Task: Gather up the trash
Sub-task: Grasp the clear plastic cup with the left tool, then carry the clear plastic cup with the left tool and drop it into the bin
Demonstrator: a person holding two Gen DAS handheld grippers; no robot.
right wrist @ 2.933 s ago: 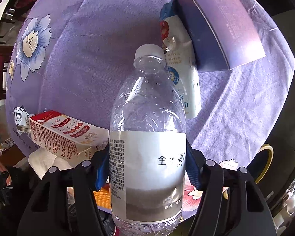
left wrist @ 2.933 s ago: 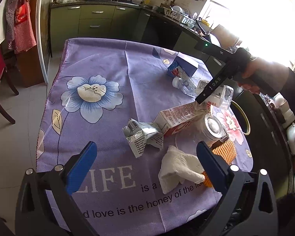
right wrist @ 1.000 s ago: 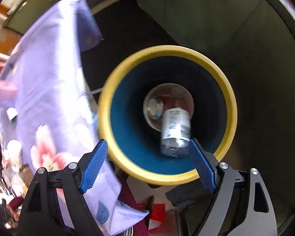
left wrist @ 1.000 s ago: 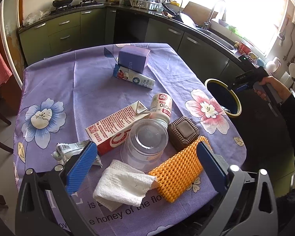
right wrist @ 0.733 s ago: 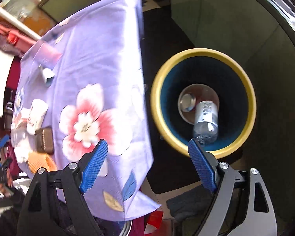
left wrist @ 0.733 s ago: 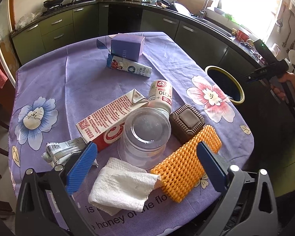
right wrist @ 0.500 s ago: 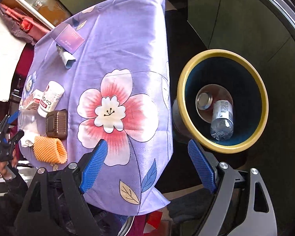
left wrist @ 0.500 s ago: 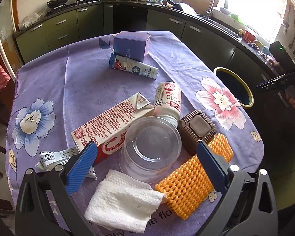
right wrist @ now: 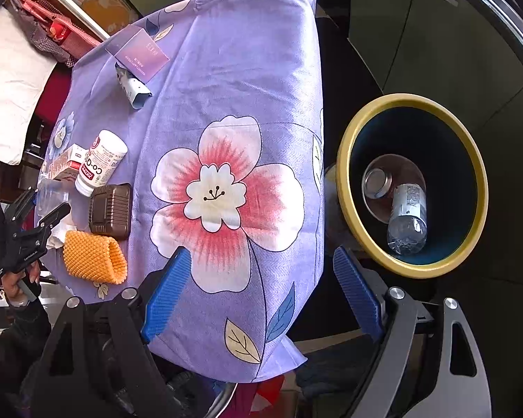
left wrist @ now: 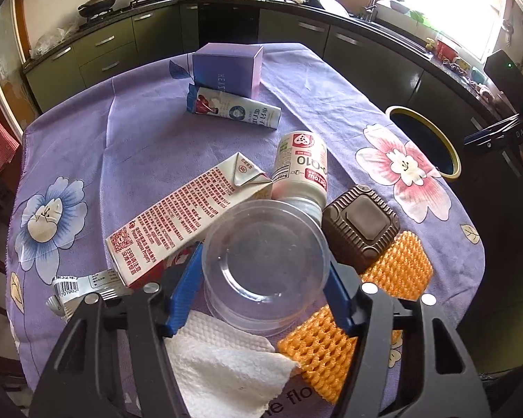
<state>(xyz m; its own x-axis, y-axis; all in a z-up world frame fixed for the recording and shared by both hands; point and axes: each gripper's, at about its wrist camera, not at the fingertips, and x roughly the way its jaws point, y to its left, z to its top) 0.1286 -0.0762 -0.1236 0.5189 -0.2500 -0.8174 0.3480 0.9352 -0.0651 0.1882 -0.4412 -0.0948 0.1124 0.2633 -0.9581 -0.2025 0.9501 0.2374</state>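
1. A kitchen with dark green cabinets is ringing a table [left wrist: 150,139] that is wearing a purple floral cloth; everything below is being placed from the clear plastic cup [left wrist: 266,264] lying on its side near the front edge.
2. Left of the cup, a crumpled barcoded wrapper [left wrist: 76,287] and a stiff red-printed paper carton [left wrist: 188,216] are lying; a soft white paper towel [left wrist: 223,365] is sitting just in front.
3. The left gripper [left wrist: 261,289] is closing its blue ribbed pads around the cup, both pads seeming to touch its sides. Thin, slick plastic is risking buckling or squirting out if squeezed hard.
4. Behind the cup, a smooth white supplement bottle [left wrist: 301,170] is touching it and could roll when the cup is lifting.
5. Right of the cup, a ridged brown tray [left wrist: 361,230] and orange foam netting [left wrist: 362,313] are resting.
6. Far right, off the table, the yellow-rimmed bin [right wrist: 413,188] is holding a water bottle [right wrist: 408,219]; the right gripper [right wrist: 261,299] is hanging wide apart and empty.
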